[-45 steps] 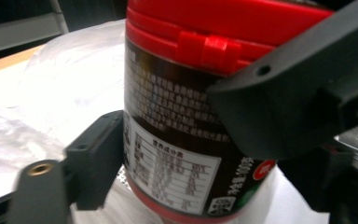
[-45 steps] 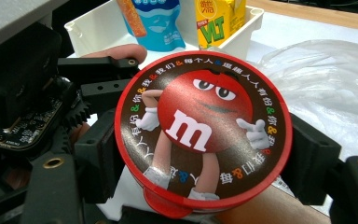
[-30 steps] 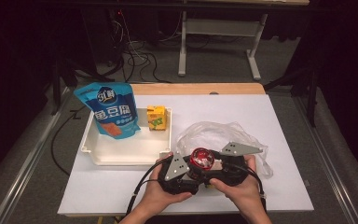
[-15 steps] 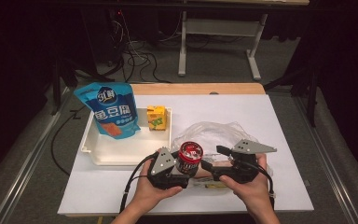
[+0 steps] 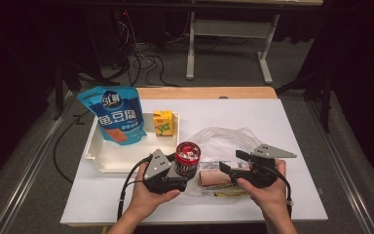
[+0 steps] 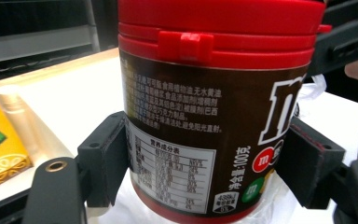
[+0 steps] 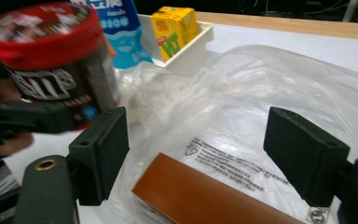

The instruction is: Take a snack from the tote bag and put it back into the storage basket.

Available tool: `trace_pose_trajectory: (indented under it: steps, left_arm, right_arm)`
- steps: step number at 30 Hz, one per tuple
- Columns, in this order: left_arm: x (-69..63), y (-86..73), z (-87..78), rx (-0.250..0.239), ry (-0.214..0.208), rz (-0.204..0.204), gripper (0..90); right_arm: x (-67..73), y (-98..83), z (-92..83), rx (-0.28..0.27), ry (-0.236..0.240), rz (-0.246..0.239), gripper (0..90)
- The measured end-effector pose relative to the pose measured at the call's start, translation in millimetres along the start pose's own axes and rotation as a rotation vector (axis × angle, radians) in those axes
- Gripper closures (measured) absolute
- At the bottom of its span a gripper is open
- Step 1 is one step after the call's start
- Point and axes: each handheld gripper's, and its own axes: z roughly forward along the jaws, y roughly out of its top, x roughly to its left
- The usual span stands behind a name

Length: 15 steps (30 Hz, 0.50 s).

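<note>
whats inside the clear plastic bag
Inside the clear plastic bag lies a brown box, seen through the film by the bag's printed text. Its far end runs out of frame, and crumpled plastic hides whatever else may be in there.

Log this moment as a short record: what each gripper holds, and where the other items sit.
left gripper: shut on the red-lidded candy tub, upright
right gripper: open, jaws either side of a brown box
clear plastic bag: on the table, brown box inside it
white tray: holds blue snack pouch and yellow drink carton
</note>
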Motion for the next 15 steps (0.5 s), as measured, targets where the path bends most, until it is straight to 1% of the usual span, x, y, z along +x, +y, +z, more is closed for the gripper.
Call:
trace_pose_trajectory:
  steps: [1, 4, 10, 12, 14, 15]
  left_arm:
    - [0.0, 0.0, 0.0, 0.000, 0.000, 0.000, 26.1]
    - [6.3, 0.9, -5.1, -0.011, 0.016, -0.008, 26.0]
    - [14.0, 1.5, -10.5, -0.022, 0.037, -0.019, 26.1]
    - [18.4, 1.7, -13.8, -0.027, 0.050, -0.023, 26.1]
    - [20.8, 1.6, -15.2, -0.028, 0.056, -0.028, 26.1]
    - [23.9, 1.1, -16.4, -0.031, 0.067, -0.033, 26.1]
  right_arm:
    - [0.0, 0.0, 0.0, 0.000, 0.000, 0.000, 23.0]
    - [-5.4, -4.4, 2.6, 0.010, -0.019, 0.006, 23.4]
    - [-12.9, -10.0, 6.3, 0.022, -0.036, 0.015, 23.8]
    - [-14.3, -11.2, 6.9, 0.022, -0.039, 0.024, 23.9]
    - [-15.2, -11.6, 7.0, 0.024, -0.041, 0.022, 24.0]
    - [-16.6, -12.5, 7.3, 0.027, -0.046, 0.024, 24.1]
